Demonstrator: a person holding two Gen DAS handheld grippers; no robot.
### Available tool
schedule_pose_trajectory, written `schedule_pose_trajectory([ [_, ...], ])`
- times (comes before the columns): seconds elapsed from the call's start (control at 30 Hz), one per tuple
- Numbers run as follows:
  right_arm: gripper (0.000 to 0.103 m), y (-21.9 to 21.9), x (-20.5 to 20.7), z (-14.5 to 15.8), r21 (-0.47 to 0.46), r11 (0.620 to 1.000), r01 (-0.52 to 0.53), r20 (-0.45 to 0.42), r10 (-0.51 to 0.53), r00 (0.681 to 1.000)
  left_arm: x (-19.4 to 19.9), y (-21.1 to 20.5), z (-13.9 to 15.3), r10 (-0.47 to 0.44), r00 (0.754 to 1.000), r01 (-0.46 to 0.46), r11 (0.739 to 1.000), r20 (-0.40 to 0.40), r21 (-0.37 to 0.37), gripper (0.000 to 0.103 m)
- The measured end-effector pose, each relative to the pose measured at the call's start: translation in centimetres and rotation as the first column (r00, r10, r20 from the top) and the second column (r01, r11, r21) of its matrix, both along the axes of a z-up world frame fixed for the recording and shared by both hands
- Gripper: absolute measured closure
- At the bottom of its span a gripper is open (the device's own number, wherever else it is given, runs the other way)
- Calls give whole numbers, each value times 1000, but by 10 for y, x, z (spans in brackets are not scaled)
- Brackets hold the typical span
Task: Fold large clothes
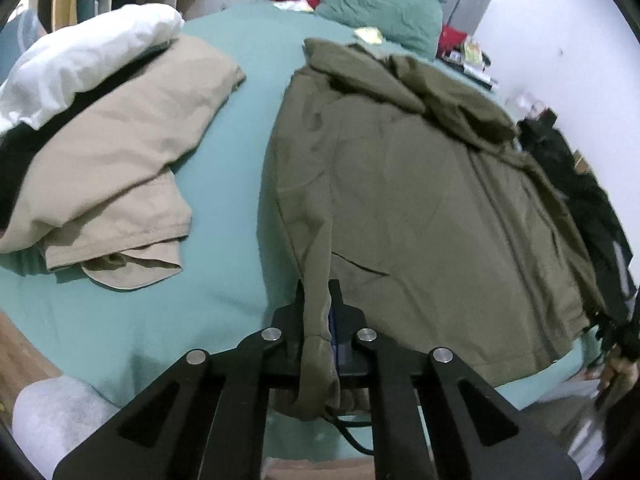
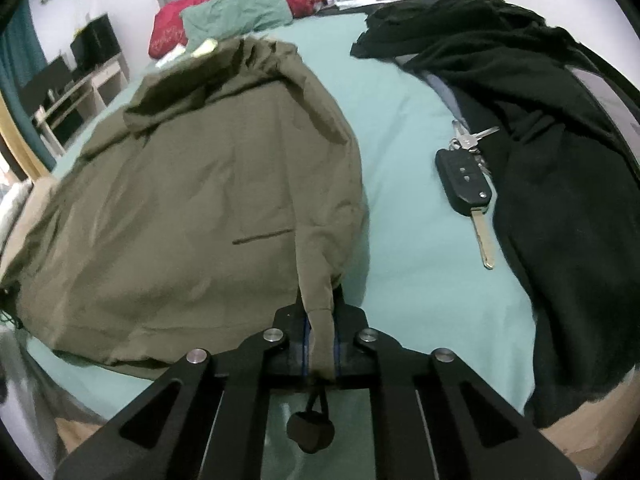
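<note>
No text, label, brand or number can be read anywhere here.

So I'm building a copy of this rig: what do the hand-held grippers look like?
Both the left hand-held gripper and right hand-held gripper are matte black, with angular linkage arms with triangular cutouts, silver round pivot pins, and blue-edged finger pads.
</note>
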State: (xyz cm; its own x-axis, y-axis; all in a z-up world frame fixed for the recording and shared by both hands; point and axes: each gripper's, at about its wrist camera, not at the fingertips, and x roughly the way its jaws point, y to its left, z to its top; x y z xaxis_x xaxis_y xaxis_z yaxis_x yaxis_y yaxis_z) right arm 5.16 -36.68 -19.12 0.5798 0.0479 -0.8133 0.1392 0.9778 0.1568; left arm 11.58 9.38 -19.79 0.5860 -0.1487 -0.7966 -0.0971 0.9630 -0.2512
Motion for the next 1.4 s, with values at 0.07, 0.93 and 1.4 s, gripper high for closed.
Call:
schedule_pose_trajectory([
  [0.07, 96, -4, -3, 2, 44, 999, 16, 10, -17, 1000, -4, 0, 7, -4, 1000, 4, 1000, 24, -5, 95],
  [0.93, 96, -23, -53, 81, 151, 987, 55, 239, -90, 967, -53, 2, 109, 1, 973, 23, 994, 231, -103, 96],
  [1.4, 96, -36, -114, 144, 196, 981, 3, 378, -78, 923, -106, 19, 156, 27, 954, 15, 990, 300, -137, 96],
])
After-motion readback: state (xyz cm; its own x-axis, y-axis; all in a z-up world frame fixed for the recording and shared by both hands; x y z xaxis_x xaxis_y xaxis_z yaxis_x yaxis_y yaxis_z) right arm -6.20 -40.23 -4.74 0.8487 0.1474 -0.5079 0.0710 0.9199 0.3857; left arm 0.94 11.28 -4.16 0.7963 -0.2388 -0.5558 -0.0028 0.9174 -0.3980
